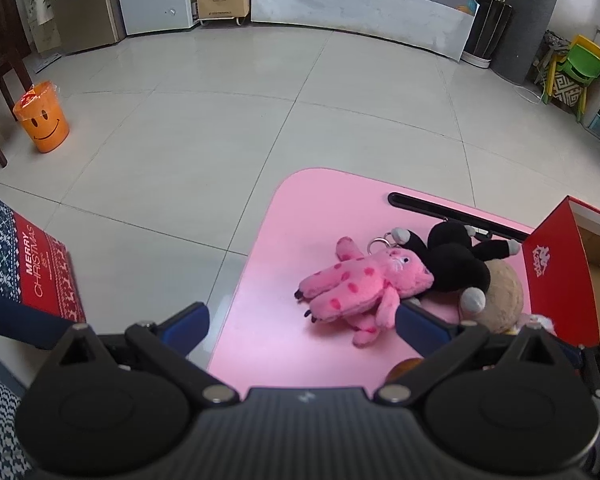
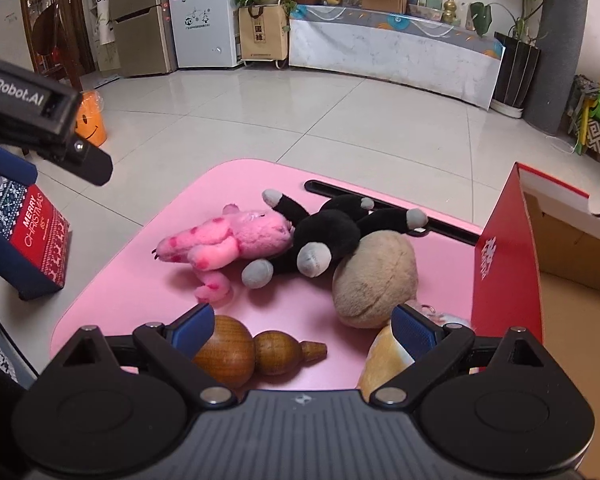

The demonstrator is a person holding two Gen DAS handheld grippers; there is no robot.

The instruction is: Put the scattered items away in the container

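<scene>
Left claw (image 1: 302,320): open wide, empty, low centre of the left wrist view, above the near edge of the pink bench (image 1: 268,280).
Right claw (image 2: 302,326): open, empty, low centre of the right wrist view; wooden gourd (image 2: 256,350) lying just ahead between the blue pads.
Scattered items: pink spotted plush (image 1: 360,284) mid-frame, touching black plush monkey (image 1: 456,260), which lies over a tan round plush (image 1: 504,296); yellowish item (image 2: 384,360) partly hidden at lower right.
Container: red cardboard box (image 2: 504,264), open-topped, right edge of frame, beside the toys.
Step judged: first pick not yet made.
Technique advised: close across the gourd's narrow waist; lift clear of the box wall before release; take plush bodies, not limbs.
</scene>
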